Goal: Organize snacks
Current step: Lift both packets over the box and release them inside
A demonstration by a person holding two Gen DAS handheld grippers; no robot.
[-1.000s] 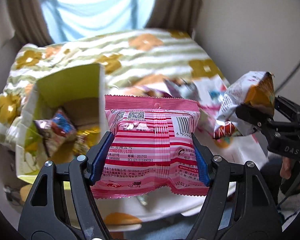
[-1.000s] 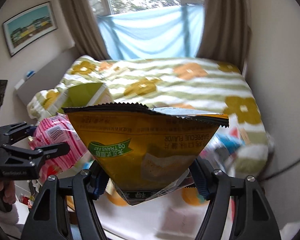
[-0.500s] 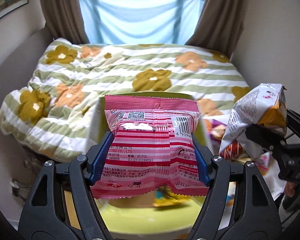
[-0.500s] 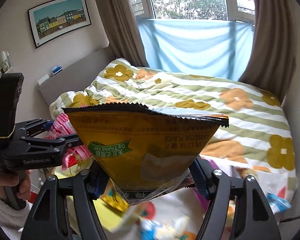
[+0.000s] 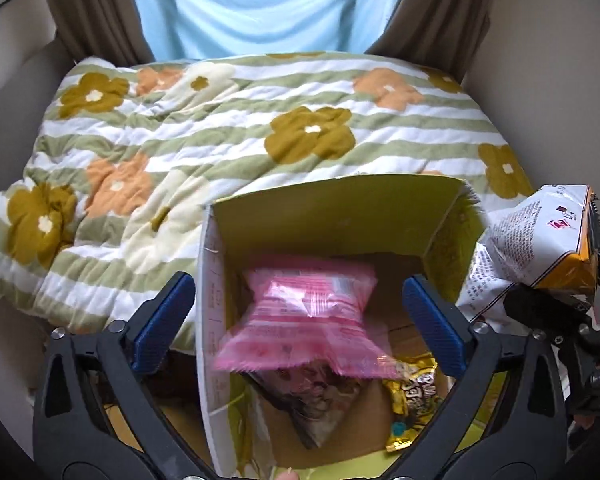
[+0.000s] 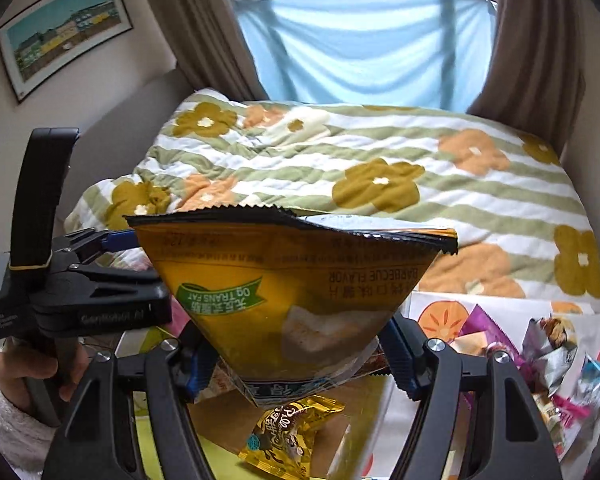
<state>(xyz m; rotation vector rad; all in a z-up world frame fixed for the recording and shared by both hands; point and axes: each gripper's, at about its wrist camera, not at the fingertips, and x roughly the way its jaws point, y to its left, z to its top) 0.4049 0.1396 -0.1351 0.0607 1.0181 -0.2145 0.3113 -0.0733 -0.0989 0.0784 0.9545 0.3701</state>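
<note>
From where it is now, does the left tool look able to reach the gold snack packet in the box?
Probably yes: the left tool is open above the box, though the pink packet partly overlaps the gold packet.

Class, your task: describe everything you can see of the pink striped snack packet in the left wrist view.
The pink striped snack packet is a glossy plastic pillow pack with pink and white stripes and crimped end seams, blurred in the picture. It sits between the left tongs, whose jaws have just been opening and stand clear of its sides, so nothing grips it. It is over the open yellow-green cardboard box, above a dark snack packet and a gold snack packet; whether it touches them cannot be told.
</note>
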